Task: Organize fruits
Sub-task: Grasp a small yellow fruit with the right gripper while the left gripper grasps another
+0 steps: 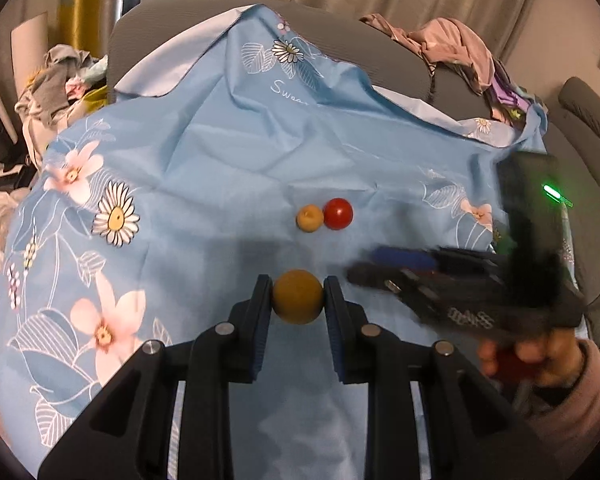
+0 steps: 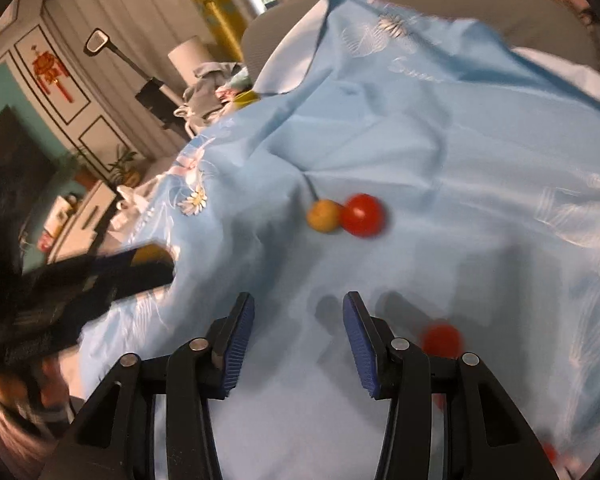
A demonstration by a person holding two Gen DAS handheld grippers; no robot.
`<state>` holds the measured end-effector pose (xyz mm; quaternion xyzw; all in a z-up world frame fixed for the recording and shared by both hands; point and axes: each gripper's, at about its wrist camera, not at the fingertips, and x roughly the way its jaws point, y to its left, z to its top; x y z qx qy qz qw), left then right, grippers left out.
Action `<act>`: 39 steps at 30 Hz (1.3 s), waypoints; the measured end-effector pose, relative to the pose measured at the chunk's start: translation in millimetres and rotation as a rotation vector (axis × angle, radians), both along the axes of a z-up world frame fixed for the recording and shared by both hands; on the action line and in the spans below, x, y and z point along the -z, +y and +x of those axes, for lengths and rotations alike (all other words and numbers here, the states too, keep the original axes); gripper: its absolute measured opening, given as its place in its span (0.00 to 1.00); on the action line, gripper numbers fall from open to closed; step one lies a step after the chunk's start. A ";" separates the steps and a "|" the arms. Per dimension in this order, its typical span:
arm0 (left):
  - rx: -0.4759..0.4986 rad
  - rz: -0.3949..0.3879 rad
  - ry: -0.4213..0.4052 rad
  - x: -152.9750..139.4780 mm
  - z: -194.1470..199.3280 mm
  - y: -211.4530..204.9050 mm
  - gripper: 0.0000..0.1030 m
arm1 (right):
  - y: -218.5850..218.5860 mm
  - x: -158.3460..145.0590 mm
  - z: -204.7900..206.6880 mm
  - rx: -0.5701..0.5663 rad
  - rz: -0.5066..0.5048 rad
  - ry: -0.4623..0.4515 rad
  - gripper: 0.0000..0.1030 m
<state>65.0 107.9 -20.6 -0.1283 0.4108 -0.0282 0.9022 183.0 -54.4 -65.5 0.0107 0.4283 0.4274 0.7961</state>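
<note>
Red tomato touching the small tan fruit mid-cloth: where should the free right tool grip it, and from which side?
Grip the red tomato across its widest middle, coming from above and from its open right side in the right wrist view. It is round and smooth, so a low grip would likely slip. The small tan fruit touches its left, so one pad would have to wedge between them. The right tool is open and empty.

Light-blue floral cloth [image 1: 220,152]; mustard-yellow fruit [image 1: 297,297], tan fruit [image 1: 310,218], red fruit [image 1: 338,213].
</note>
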 end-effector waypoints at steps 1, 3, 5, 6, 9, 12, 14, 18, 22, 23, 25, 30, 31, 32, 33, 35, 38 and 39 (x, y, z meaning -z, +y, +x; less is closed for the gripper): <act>-0.001 -0.004 0.000 0.7 -1.9 1.6 0.25 | 6.0 1.5 3.8 0.003 -0.003 -0.003 0.47; 0.004 -0.014 0.002 1.8 -6.9 4.2 0.25 | 18.5 4.6 13.3 0.008 -0.007 0.002 0.47; 0.009 -0.023 0.002 2.2 -7.6 5.7 0.25 | 26.3 6.5 19.7 0.019 -0.019 -0.003 0.47; 0.014 -0.029 0.002 2.6 -7.2 6.2 0.25 | 30.6 7.6 23.2 0.031 -0.034 -0.012 0.47; 0.022 -0.036 -0.001 4.2 -6.9 5.8 0.25 | 34.8 9.4 33.0 0.052 -0.041 -0.011 0.42; 0.021 -0.049 0.002 7.4 -5.8 7.1 0.25 | 39.7 9.3 39.6 0.070 -0.049 -0.025 0.42; 0.022 -0.051 0.006 9.0 -4.7 7.7 0.25 | 45.8 10.9 41.8 0.073 -0.077 -0.043 0.39; 0.020 -0.054 0.013 10.7 -3.3 8.7 0.25 | 49.8 12.6 42.5 0.072 -0.103 -0.057 0.28; 0.024 -0.053 0.013 9.3 -4.6 7.7 0.25 | 43.9 10.8 40.2 0.081 -0.106 -0.038 0.28; 0.027 -0.052 0.012 8.7 -4.9 7.9 0.25 | 40.3 9.3 37.5 0.083 -0.104 -0.035 0.28; 0.030 -0.050 0.011 7.4 -6.4 6.2 0.25 | 31.5 4.7 29.4 0.077 -0.087 -0.033 0.28; 0.046 -0.037 0.015 6.2 -11.0 -4.4 0.25 | 4.6 -8.3 3.1 0.068 -0.060 -0.023 0.28; 0.050 -0.036 0.016 6.3 -11.4 -6.6 0.25 | -0.4 -10.6 -2.0 0.070 -0.055 -0.024 0.28; 0.054 -0.034 0.018 6.4 -11.9 -9.3 0.25 | -6.4 -13.3 -8.3 0.070 -0.049 -0.025 0.28; 0.059 -0.033 0.021 6.6 -12.5 -12.3 0.25 | -11.7 -15.3 -13.4 0.070 -0.045 -0.026 0.28; 0.071 -0.031 0.025 6.5 -13.8 -18.4 0.25 | -26.1 -19.0 -26.4 0.078 -0.034 -0.025 0.28; 0.091 -0.025 0.031 5.9 -16.7 -29.6 0.25 | -46.1 -22.0 -45.6 0.083 -0.027 -0.029 0.28; 0.098 -0.021 0.032 5.4 -18.0 -33.7 0.25 | -51.1 -22.9 -50.5 0.087 -0.030 -0.033 0.28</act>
